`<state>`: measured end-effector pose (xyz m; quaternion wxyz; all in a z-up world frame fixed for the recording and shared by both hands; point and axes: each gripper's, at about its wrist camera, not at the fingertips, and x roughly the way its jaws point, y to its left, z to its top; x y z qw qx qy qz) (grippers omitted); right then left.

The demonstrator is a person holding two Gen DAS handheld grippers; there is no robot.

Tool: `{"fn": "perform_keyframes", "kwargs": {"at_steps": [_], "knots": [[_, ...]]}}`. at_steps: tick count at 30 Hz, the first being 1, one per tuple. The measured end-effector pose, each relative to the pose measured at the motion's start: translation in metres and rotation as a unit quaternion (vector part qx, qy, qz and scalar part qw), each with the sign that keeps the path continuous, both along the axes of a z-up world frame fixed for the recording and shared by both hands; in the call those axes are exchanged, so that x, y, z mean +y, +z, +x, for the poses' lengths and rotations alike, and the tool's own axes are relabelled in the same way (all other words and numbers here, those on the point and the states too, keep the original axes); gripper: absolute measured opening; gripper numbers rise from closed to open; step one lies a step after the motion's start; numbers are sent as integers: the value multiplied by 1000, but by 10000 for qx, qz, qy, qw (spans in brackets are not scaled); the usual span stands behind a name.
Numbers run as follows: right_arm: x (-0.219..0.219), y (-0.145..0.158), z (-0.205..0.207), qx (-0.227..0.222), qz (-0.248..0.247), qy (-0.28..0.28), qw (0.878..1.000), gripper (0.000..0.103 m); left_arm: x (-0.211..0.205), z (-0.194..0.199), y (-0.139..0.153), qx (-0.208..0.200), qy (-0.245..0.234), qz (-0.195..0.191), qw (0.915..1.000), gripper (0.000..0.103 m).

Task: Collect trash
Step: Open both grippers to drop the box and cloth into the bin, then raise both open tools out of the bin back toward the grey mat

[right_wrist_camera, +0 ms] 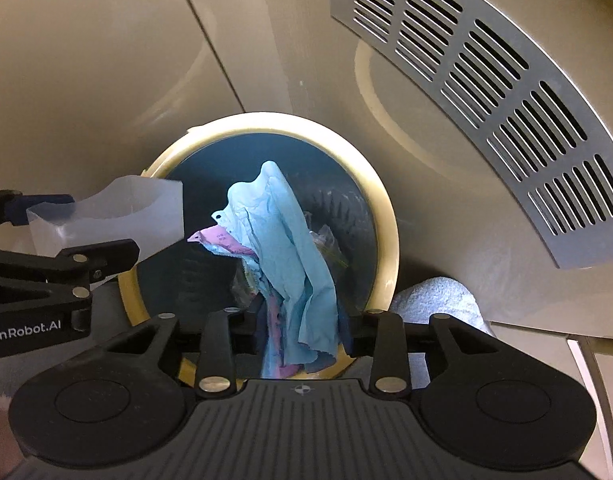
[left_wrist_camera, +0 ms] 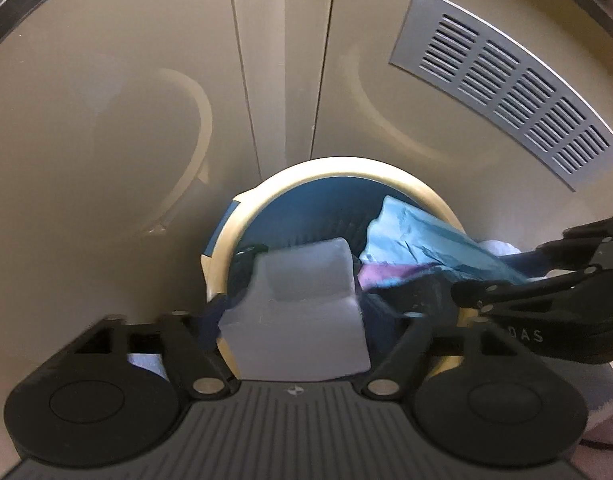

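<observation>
A round bin [left_wrist_camera: 226, 236] with a cream rim and blue inside stands on the beige floor; it also shows in the right wrist view [right_wrist_camera: 386, 216]. My left gripper [left_wrist_camera: 298, 320] is shut on a translucent white plastic piece [left_wrist_camera: 302, 304] and holds it over the bin's near rim; the piece also shows in the right wrist view [right_wrist_camera: 114, 216]. My right gripper [right_wrist_camera: 302, 332] is shut on crumpled light blue paper [right_wrist_camera: 290, 248] and pink paper [right_wrist_camera: 218, 240], held over the bin's mouth; the blue paper shows in the left wrist view [left_wrist_camera: 418, 236] too.
A grey vent grille [right_wrist_camera: 486, 80] is set in the beige surface at the right. A grey-white towel [right_wrist_camera: 438, 300] lies right of the bin. Dark trash lies inside the bin.
</observation>
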<state>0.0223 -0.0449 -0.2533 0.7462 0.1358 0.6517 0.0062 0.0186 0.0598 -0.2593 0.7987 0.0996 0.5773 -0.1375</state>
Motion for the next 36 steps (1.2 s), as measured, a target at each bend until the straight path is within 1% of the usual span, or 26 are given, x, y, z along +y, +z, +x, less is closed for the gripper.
{"fn": "perform_keyframes", "kwargs": {"at_steps": [1,2,3,4,5,10,18,25,32,36], "knots": [[-1,0,1,3,4,-45,10000,52,0,1,0,-2,27,20,10000,103],[-2,0,2,-6,-8,-94,10000,60,2,1,2,-52,48,18,10000,103],[-3,1,2,-21,-16,-132,9999,65,2,1,3,-74,38,20,10000,103],[-3,2,2,-37,-12,-154,9999,71,3,1,3,-63,20,34,10000,103],[-4,3,2,-50,-12,-161,9999,73,4,1,4,-33,19,64,10000,103],[-8,19,-5,-145,30,-164,9998,75,11,-7,12,89,36,57,9999,103],[2,65,-36,-632,92,128,9979,80,28,-41,51,-126,276,-113,9995,103],[11,102,-67,-1203,-85,184,9925,82,28,-76,80,-488,289,-32,9984,103],[11,129,-94,-1717,-362,155,9844,83,24,-94,102,-874,256,34,9958,103],[9,139,-102,-1877,-448,134,9811,85,22,-100,111,-1075,164,78,9940,103]]}}
